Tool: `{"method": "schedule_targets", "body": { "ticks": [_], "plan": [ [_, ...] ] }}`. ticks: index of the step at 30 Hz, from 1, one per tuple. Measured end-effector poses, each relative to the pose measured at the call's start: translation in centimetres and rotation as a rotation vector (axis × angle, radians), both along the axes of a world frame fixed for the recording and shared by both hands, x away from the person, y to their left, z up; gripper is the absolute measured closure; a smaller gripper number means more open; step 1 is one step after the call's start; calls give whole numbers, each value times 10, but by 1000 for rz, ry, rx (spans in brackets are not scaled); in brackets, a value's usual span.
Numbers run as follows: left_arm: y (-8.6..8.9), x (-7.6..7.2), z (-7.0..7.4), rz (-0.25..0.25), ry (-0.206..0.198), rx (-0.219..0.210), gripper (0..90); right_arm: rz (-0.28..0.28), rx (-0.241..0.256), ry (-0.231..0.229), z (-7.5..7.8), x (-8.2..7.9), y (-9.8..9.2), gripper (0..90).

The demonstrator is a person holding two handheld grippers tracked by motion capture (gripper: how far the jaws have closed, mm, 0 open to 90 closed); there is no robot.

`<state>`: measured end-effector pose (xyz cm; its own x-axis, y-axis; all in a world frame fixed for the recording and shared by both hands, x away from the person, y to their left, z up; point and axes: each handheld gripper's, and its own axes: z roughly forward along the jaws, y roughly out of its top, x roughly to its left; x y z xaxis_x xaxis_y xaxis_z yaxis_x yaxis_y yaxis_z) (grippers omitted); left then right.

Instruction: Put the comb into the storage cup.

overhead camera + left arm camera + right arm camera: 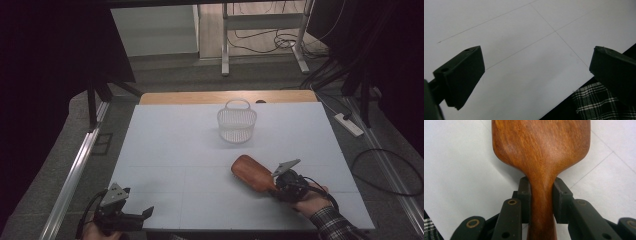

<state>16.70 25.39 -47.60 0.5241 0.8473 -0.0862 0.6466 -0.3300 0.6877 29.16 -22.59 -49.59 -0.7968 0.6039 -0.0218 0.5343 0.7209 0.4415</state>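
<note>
A brown wooden paddle brush [251, 172] lies back-up on the white board, right of centre. My right gripper [280, 187] is shut on its handle; in the right gripper view the two jaws press the narrow neck of the wooden brush [541, 157] from both sides. A white mesh basket [237, 123] with a loop handle stands upright near the far middle of the board. My left gripper [148, 214] rests at the near left corner, open, with nothing between its fingers [461, 75].
The white board [175, 150] covers a wooden table whose far edge shows beyond the basket. A metal rail runs along the left. A power strip [349, 124] and cables lie on the floor to the right. A plaid sleeve [599, 102] is below the board's near edge.
</note>
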Motion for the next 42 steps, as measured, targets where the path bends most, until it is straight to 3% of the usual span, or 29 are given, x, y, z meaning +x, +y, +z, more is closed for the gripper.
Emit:
{"method": "schedule_targets", "body": {
  "ticks": [4,8,11,25,27,31,37,42],
  "plan": [
    [1,2,0,-8,21,-23,5,1,18,-17,2,-2,1,719],
    [-3,5,0,-15,45,-8,5,-2,49,-34,7,-3,0,719],
    [-5,7,0,-48,21,-24,8,-5,59,-44,10,-3,-1,718],
    [-15,22,1,-97,-24,-67,0,-19,142,-75,24,-5,-5,718],
    [-18,25,2,-106,-24,-65,0,-16,154,-80,26,-5,-6,718],
    [-27,31,3,-114,-21,-8,0,-17,167,-96,28,-6,-5,718],
    [-36,43,4,-136,-10,-9,0,-17,189,-108,32,-7,-5,718],
    [-43,53,5,-162,2,-64,0,-22,208,-131,36,-8,-4,717]
  ]
}}
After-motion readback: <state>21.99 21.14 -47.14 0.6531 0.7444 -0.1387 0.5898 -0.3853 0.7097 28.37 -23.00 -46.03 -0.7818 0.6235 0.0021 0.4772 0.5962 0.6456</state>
